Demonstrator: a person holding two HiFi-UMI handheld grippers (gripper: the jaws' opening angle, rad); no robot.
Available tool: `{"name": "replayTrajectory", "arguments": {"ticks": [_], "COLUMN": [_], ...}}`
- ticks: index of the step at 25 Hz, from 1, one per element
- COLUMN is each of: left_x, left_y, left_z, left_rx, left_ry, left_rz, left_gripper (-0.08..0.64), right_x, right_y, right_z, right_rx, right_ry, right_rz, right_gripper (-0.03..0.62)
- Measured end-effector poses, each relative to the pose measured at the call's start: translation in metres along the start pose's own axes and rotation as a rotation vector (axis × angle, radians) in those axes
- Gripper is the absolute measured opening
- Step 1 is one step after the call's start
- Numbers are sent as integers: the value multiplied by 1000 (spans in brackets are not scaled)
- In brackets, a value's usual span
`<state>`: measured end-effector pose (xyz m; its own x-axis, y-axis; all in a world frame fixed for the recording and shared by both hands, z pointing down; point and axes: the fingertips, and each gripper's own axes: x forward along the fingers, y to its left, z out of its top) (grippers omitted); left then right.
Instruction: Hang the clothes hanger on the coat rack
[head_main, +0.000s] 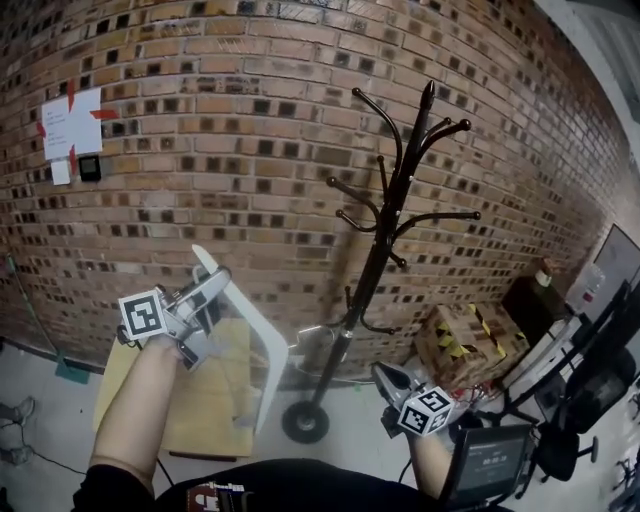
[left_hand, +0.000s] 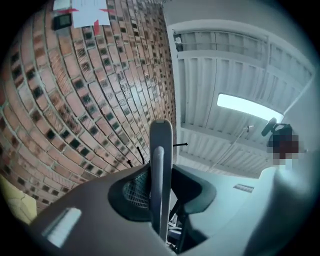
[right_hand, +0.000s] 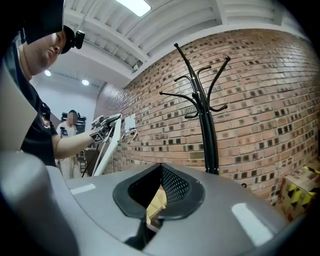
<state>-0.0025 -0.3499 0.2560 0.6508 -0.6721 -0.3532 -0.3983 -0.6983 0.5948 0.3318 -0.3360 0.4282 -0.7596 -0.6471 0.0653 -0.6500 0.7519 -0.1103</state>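
Fingers (left_hand: 137, 192) of left gripper (head_main: 215, 282): clamped on white plastic clothes hanger (head_main: 255, 315), arm slanting down-right; black metal coat rack (head_main: 384, 240) hooks up-right of it; right gripper (head_main: 386, 376): closed, empty.

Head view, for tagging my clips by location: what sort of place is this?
Probably an office or lab workroom: brick wall, standing coat rack, office chair and a cardboard box by the wall.
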Motion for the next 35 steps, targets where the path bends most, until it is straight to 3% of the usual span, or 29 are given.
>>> {"name": "replayTrajectory", "arguments": {"ticks": [5,9,13,17,25,35], "left_x": [10,18,33,51,91,107], "left_y": [-6,-10,-7,-8,25,81], "left_z": [40,80,115,137,165,130], "left_rx": [-21,-23,-69,-95,-148,-260], "left_ry": [-283,-510,-636,-654,-654,-600], "left_rz": [8,-59,-144,-235,-260,-255], "left_gripper": [109,109,109,109,109,109], "right_x": [-13,-23,-26,-22,-9,-5], "right_y": [-25,-43,-53,-52,-51,-56], "right_z": [0,-7,-5,-6,-6,-14], "right_rx": [-1,12,19,28,22,41], "right_ry": [4,20,8,2,-6,5], "right_rz": [32,18,-24,-68,-138,-197], "right_gripper": [15,15,15,14,15,15]}}
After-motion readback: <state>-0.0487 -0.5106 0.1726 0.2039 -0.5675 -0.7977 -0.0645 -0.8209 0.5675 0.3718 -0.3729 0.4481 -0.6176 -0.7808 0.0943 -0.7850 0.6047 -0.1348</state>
